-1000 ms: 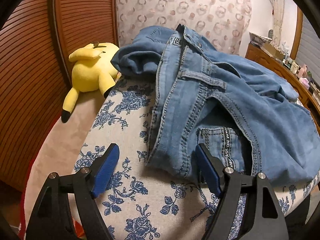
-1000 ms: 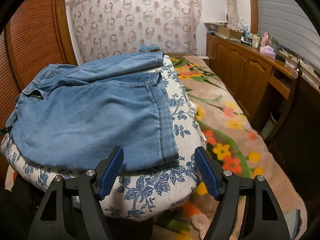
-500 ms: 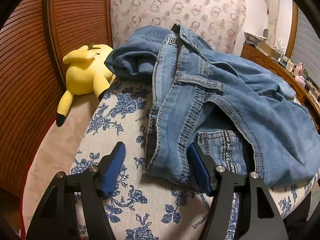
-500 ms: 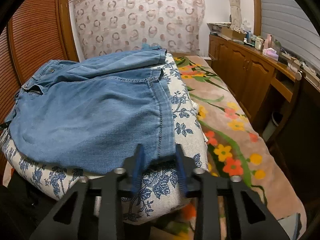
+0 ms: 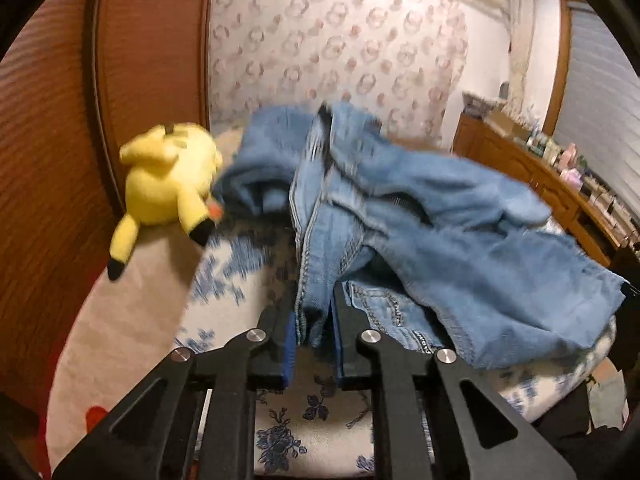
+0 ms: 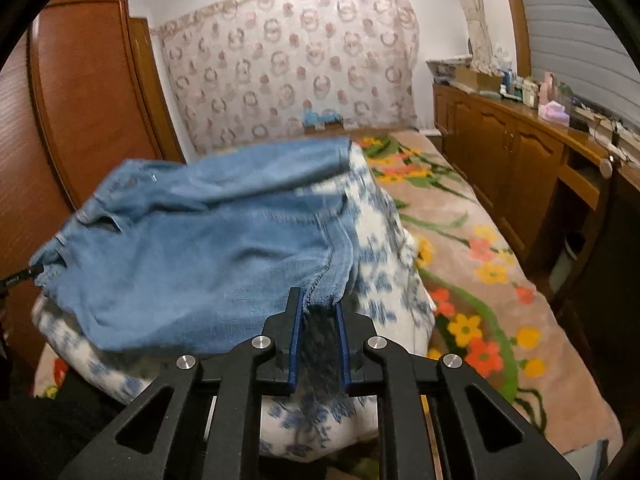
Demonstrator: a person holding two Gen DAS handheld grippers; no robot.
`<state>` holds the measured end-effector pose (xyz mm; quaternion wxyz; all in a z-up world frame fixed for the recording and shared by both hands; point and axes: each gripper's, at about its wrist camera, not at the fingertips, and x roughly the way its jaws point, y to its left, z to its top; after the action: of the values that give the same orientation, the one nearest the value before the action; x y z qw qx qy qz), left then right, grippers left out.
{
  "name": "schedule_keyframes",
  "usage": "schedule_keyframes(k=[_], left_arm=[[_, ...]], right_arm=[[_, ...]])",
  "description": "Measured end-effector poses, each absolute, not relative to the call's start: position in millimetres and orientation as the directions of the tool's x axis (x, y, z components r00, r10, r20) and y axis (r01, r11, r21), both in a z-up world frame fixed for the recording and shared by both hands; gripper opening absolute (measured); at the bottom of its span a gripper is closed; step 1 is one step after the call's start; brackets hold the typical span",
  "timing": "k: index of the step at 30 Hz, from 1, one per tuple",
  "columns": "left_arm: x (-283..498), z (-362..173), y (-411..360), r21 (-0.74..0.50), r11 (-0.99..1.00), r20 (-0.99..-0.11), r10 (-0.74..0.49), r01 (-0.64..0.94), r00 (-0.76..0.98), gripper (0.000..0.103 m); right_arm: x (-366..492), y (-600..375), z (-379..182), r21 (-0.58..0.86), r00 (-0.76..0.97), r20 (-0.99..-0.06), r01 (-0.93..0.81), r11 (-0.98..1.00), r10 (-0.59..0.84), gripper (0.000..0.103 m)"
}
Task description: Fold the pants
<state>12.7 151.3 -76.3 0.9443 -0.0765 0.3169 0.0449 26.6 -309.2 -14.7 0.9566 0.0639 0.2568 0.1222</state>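
Note:
Light blue denim pants [image 5: 460, 232] lie crumpled on a white cushion with blue flowers [image 5: 312, 412]. In the left wrist view my left gripper [image 5: 314, 300] is closing its jaws, and its blue pads pinch the stitched waistband edge, which is lifted off the cushion. In the right wrist view the pants [image 6: 208, 248] spread to the left. My right gripper [image 6: 318, 300] is also closing, and its pads clamp the frayed hem corner of a leg, raised a little. Both views are blurred by motion.
A yellow plush toy [image 5: 168, 184] lies left of the pants against a wooden slatted door [image 5: 48, 160]. A flowered bed cover [image 6: 480, 248] runs along the right, next to a wooden cabinet [image 6: 512, 160] with clutter on top. A patterned curtain [image 6: 288, 64] hangs behind.
Both grippers went from wide open around the denim edges to clamped on them. Both have risen, lifting the waistband and the hem corner off the cushion.

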Motion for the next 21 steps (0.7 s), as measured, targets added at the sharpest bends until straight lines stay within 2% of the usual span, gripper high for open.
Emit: schedule_keyframes(k=[13,17,21], left_arm=[[-21.6,-18.0,147.8,-0.116,0.989,-0.487,0.025,-0.093,0.873,0.009],[-23.7,-12.0,142.7,-0.103,0.992,-0.476,0.015,-0.073,0.879,0.009],[-12.6,-24.6,138.6,-0.097,0.993,-0.504,0.005,-0.063,0.864,0.009]], right_arm=[[-3.7,-315.9,46.3,0.115,0.918,-0.284,-0.254,0.960,0.277,0.011],[-6.4,-319.3,42.3,0.097,0.935,-0.235,-0.249,0.964,0.265,0.011],[6.9,-313.2,17.2,0.098,0.931,-0.257,-0.241,0.966,0.258,0.011]])
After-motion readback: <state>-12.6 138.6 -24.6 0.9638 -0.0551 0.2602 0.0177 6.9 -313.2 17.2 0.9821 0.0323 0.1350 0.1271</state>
